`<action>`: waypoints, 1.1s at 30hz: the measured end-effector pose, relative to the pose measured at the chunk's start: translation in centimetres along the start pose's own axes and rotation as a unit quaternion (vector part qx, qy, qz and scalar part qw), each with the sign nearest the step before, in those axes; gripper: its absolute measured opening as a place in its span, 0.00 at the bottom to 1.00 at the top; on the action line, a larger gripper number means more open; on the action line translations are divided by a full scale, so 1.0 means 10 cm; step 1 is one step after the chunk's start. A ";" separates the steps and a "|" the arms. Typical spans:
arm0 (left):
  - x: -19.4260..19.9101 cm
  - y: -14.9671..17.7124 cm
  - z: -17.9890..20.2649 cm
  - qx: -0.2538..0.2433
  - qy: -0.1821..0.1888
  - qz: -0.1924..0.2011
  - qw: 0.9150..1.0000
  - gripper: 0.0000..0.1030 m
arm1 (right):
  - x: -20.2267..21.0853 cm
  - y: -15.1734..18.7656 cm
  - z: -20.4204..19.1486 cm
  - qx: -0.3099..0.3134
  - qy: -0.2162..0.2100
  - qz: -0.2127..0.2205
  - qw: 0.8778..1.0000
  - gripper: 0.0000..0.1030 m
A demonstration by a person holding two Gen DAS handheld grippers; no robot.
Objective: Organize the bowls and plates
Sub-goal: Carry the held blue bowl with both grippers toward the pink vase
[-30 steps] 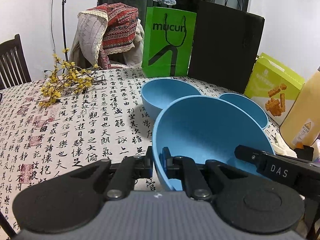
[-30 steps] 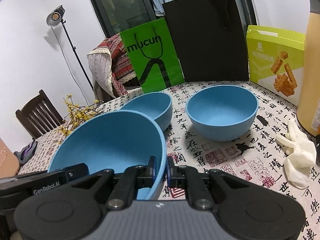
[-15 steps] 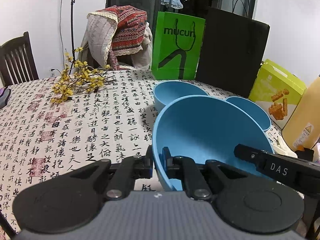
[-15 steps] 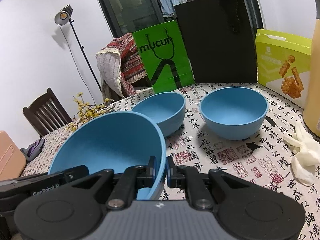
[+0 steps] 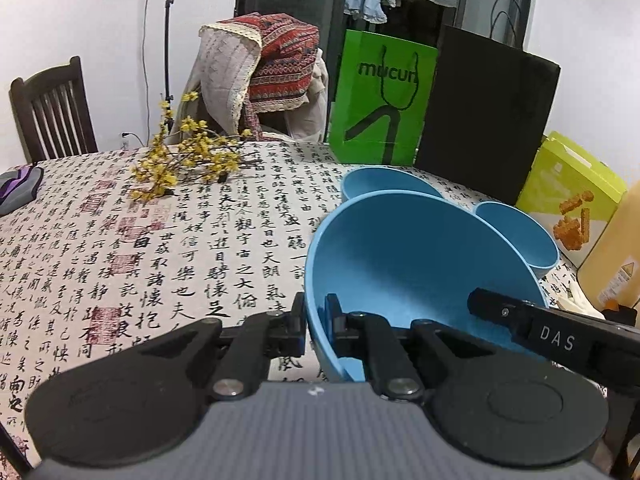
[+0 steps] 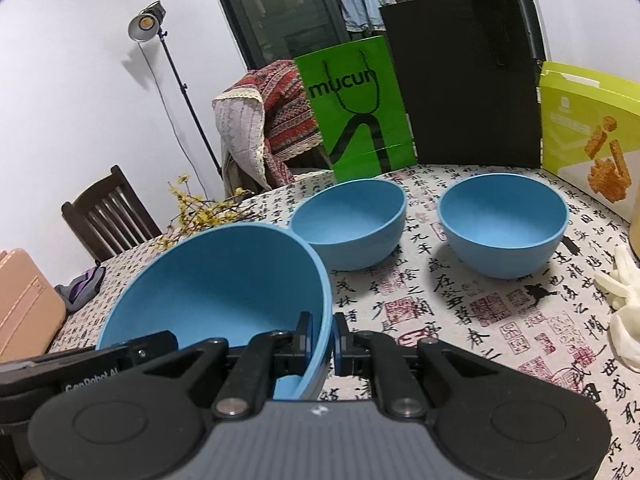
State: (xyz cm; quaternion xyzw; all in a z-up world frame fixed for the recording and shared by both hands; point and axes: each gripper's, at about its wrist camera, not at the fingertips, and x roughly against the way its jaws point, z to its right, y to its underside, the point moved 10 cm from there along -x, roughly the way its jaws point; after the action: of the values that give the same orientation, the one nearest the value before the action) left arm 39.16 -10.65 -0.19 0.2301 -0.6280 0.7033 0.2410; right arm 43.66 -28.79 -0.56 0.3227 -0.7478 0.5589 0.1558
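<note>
A large blue bowl (image 5: 416, 264) (image 6: 224, 280) hangs above the table, pinched at both sides. My left gripper (image 5: 316, 316) is shut on its left rim, one finger inside and one outside. On the opposite rim my right gripper (image 6: 322, 334) is shut the same way. Two smaller blue bowls stand on the calligraphy tablecloth (image 5: 180, 264) beyond it: the left small bowl (image 6: 352, 220) (image 5: 384, 182) and the right small bowl (image 6: 504, 224) (image 5: 520, 232). Each gripper's body shows at the edge of the other's view.
A green paper bag (image 6: 356, 112), a black bag (image 6: 464, 80) and a yellow-green snack box (image 6: 592, 128) line the table's far edge. Yellow flower sprigs (image 5: 188, 164) lie at the left. A white glove (image 6: 624, 292) lies at the right. A dark wooden chair (image 5: 48, 108) stands beyond the table.
Both grippers have carried the large bowl a little up and back from the small bowls; the grips on its rim are unchanged.
</note>
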 end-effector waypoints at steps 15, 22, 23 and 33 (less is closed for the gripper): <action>0.15 0.01 -0.43 0.029 -0.029 0.005 0.999 0.09 | -0.09 0.07 -0.45 0.021 -0.031 -0.011 0.999 0.10; 0.23 -0.01 -0.62 0.041 -0.041 0.011 0.998 0.09 | -0.12 0.09 -0.63 0.031 -0.046 -0.014 0.998 0.10; 0.24 0.00 -0.64 0.042 -0.042 0.012 0.998 0.09 | -0.12 0.09 -0.65 0.032 -0.048 -0.015 0.998 0.10; 0.38 0.04 -0.92 0.059 -0.063 0.019 0.996 0.09 | -0.14 0.17 -0.95 0.045 -0.068 -0.023 0.996 0.10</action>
State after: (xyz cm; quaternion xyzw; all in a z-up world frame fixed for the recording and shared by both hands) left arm 35.75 -1.38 0.97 0.2762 -0.6036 0.7275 0.1735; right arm 42.35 -19.14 0.45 0.3835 -0.7230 0.5653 0.1029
